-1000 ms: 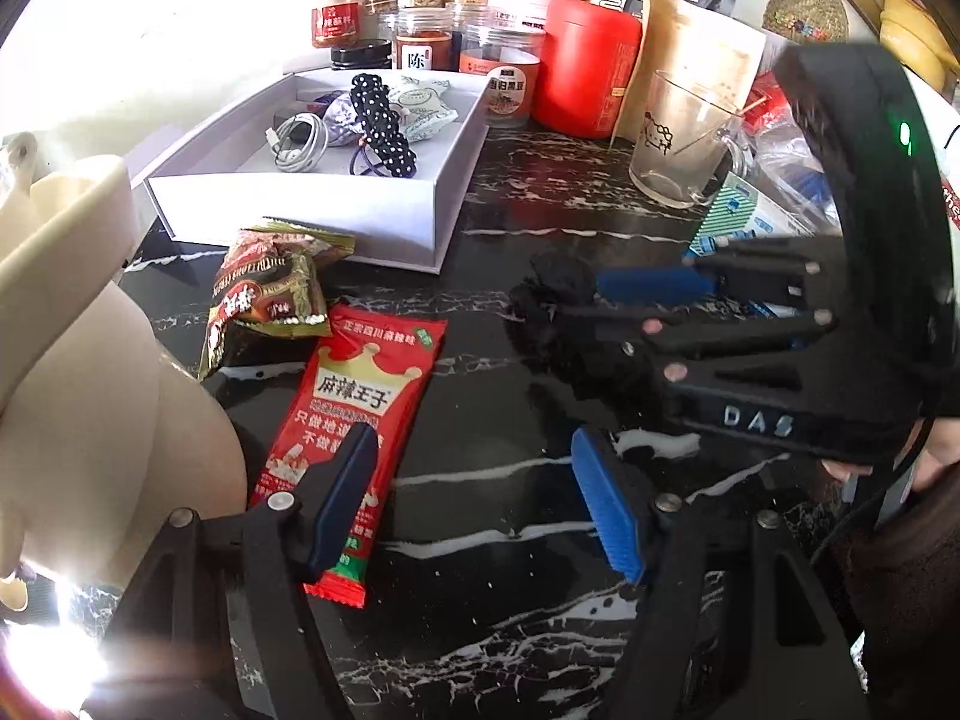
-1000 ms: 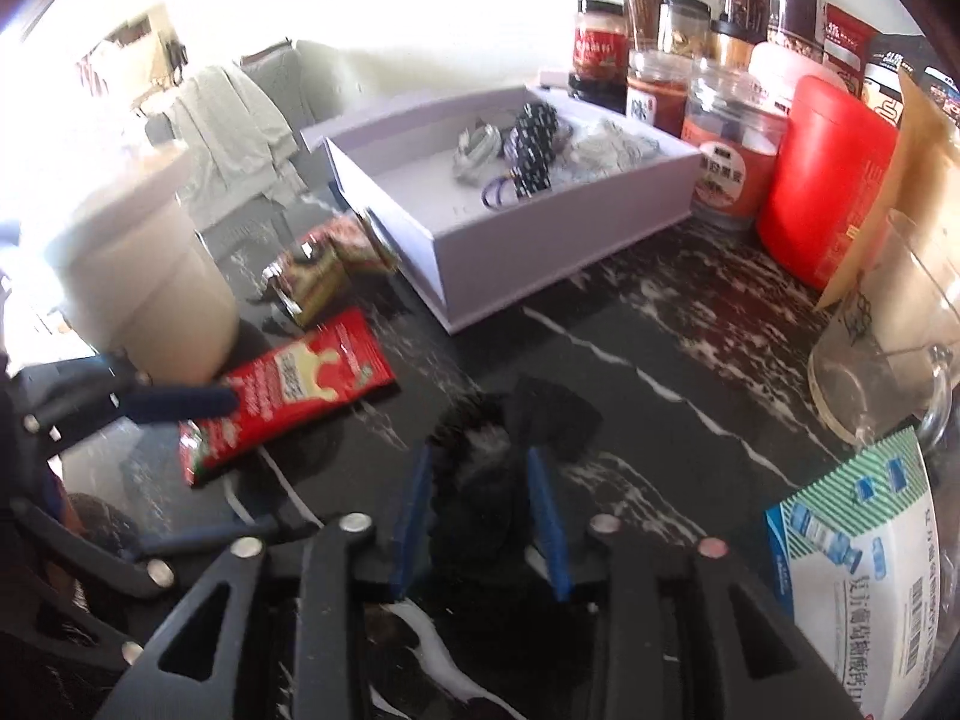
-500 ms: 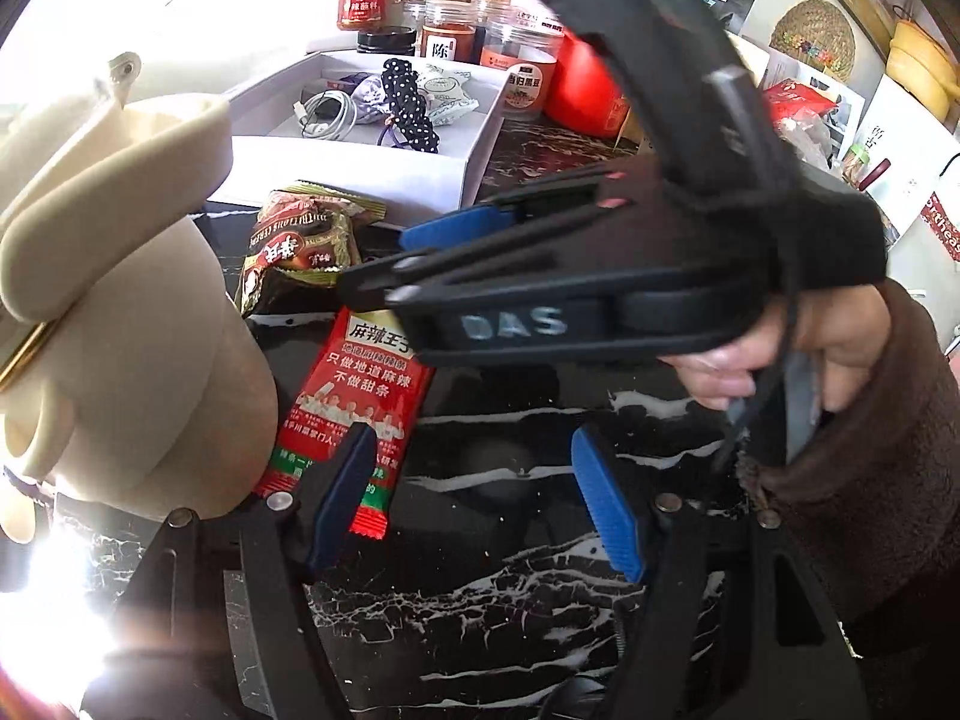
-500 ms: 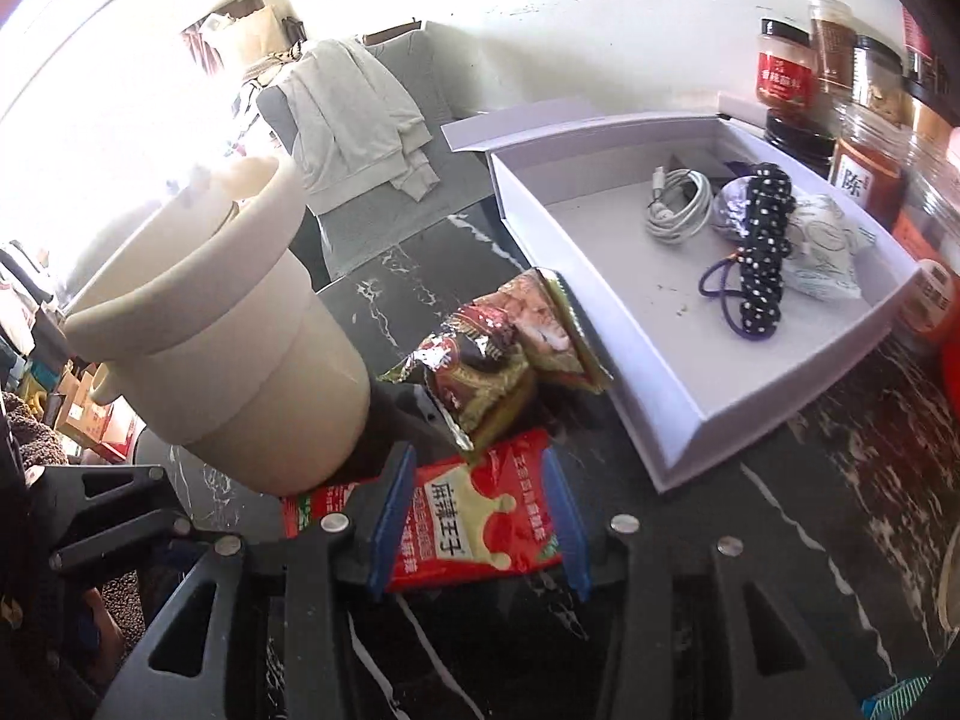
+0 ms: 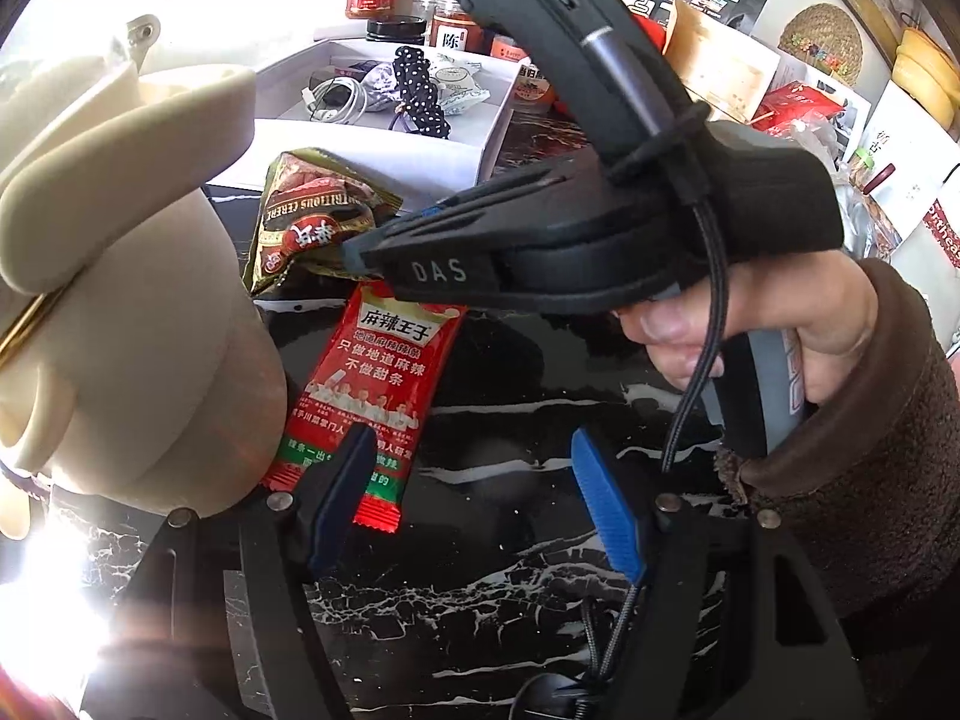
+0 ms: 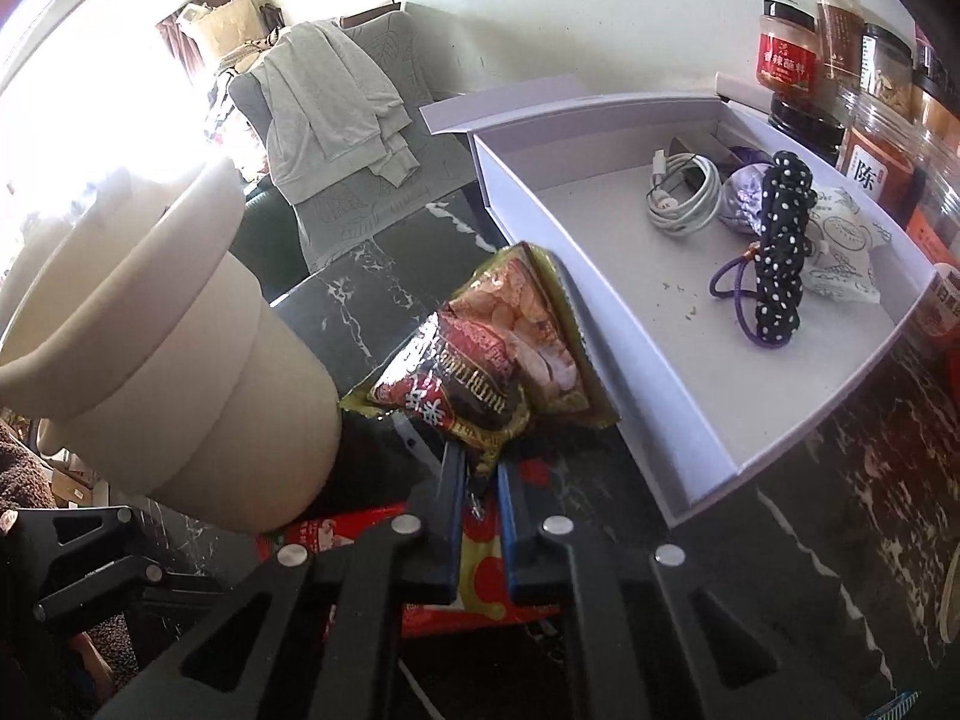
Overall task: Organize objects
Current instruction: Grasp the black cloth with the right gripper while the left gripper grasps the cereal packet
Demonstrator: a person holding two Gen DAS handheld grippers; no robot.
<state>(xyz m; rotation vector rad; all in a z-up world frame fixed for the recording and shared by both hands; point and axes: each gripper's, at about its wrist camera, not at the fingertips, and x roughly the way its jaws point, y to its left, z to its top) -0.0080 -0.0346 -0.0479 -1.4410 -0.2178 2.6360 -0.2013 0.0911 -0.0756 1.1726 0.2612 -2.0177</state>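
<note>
Cream plastic lidded jug (image 6: 174,372): stands at far left on the black marble-veined tabletop (image 5: 510,588), close beside the work; to be kept clear of.

Left tool (image 5: 474,504): jaws half open, empty, poised over the lower end of the red flat snack sachet (image 5: 375,384), which lies on the tabletop.

Right tool (image 6: 480,516): jaws have just been closing and now pinch the lower corner of the crinkled olive-and-red foil cereal packet (image 6: 498,372), which sits between jug and box, leaning on the box's near wall.

White shallow cardboard box (image 6: 606,324): open, at right, holding a coiled white cable (image 6: 684,198), a black polka-dot scrunchie (image 6: 780,246) and a white sachet (image 6: 840,252).

Handling note: a corner grip is thin. The packet should probably be lifted straight and slowly, clear of the wall, then set on the bare floor of the box.
</note>
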